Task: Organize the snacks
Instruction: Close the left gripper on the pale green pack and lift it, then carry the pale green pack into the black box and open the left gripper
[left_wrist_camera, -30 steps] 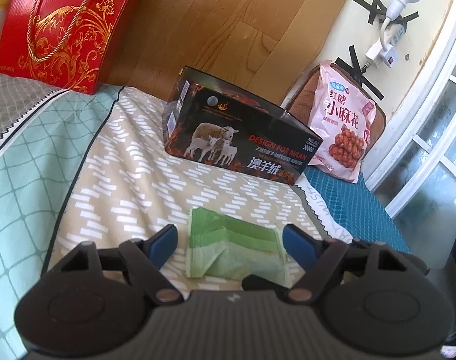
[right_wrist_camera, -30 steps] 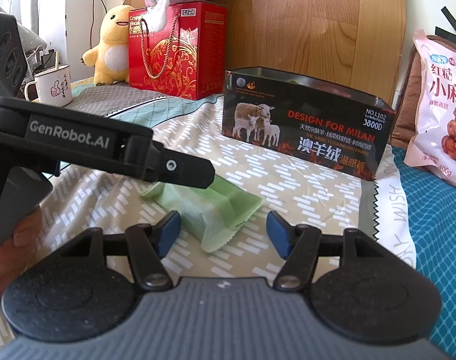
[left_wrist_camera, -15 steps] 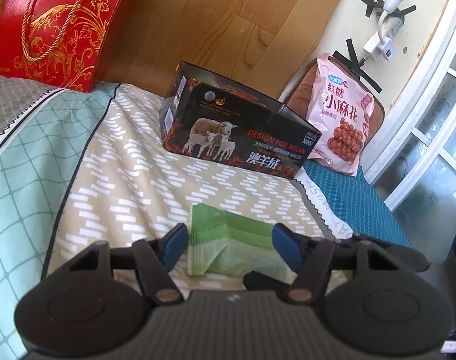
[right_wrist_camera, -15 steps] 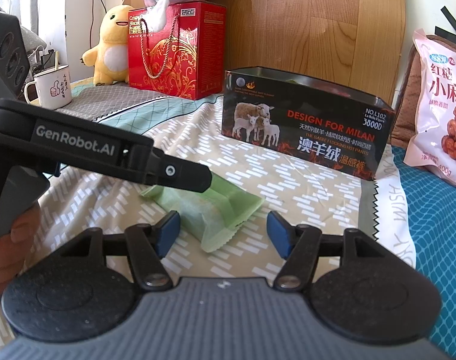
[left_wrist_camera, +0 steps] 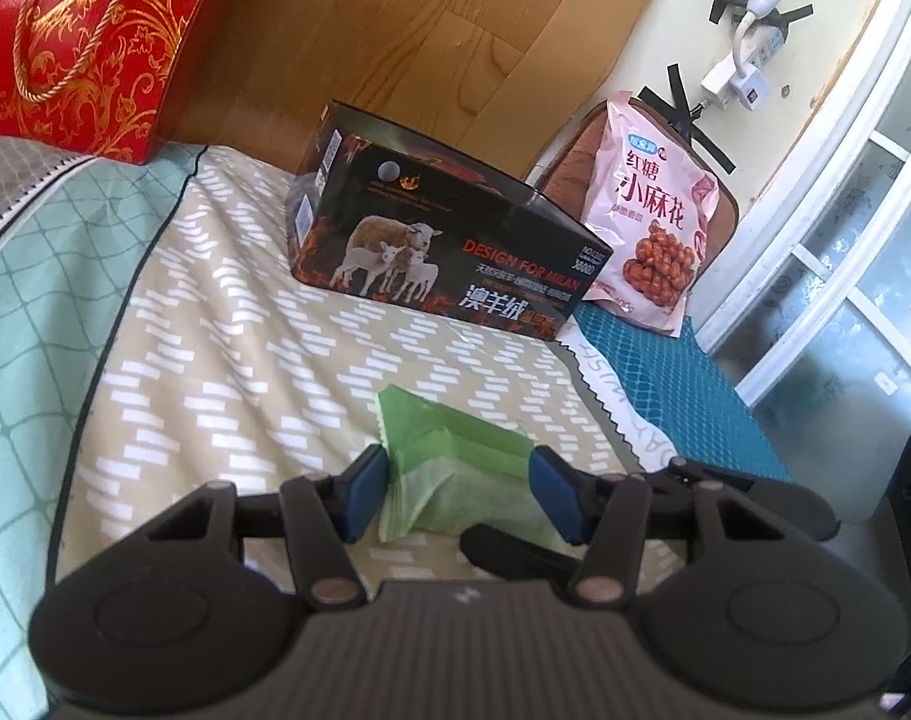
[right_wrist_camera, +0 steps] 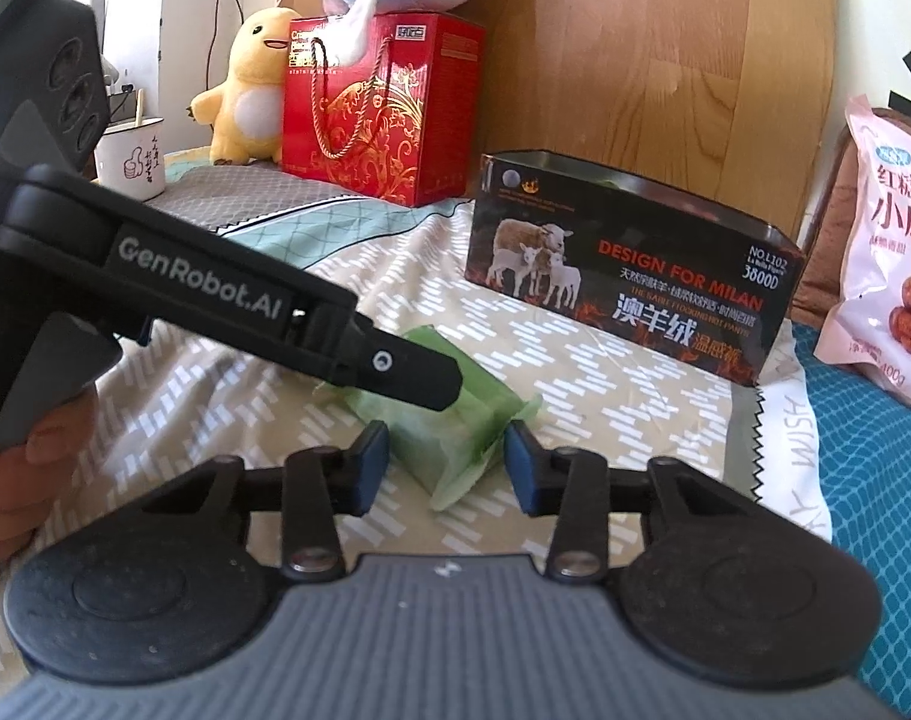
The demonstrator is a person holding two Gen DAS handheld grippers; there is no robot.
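A green snack packet point(left_wrist_camera: 449, 468) lies on the patterned bedspread point(left_wrist_camera: 227, 372), with both grippers at it. My left gripper point(left_wrist_camera: 458, 495) is closing, and its blue pads touch the packet's two sides. In the right wrist view the same packet point(right_wrist_camera: 455, 438) sits between the pads of my right gripper point(right_wrist_camera: 446, 462). Those jaws are closing too, with slim gaps still showing at the pads. The left gripper's black finger point(right_wrist_camera: 419, 378) lies over the packet's far end and hides part of it. A black open-topped box printed with sheep point(left_wrist_camera: 449, 252) stands beyond.
A pink snack bag point(left_wrist_camera: 653, 222) leans at the right on a blue mat point(left_wrist_camera: 683, 396). A red gift bag point(right_wrist_camera: 377, 114), a yellow plush point(right_wrist_camera: 251, 90) and a white mug point(right_wrist_camera: 131, 159) stand at the back left. A hand point(right_wrist_camera: 29, 480) grips the left gripper's handle.
Both pairs of jaws have narrowed around the green packet, the left first and the right in the last half second. Neither hand has shifted, and the packet lies where it was.
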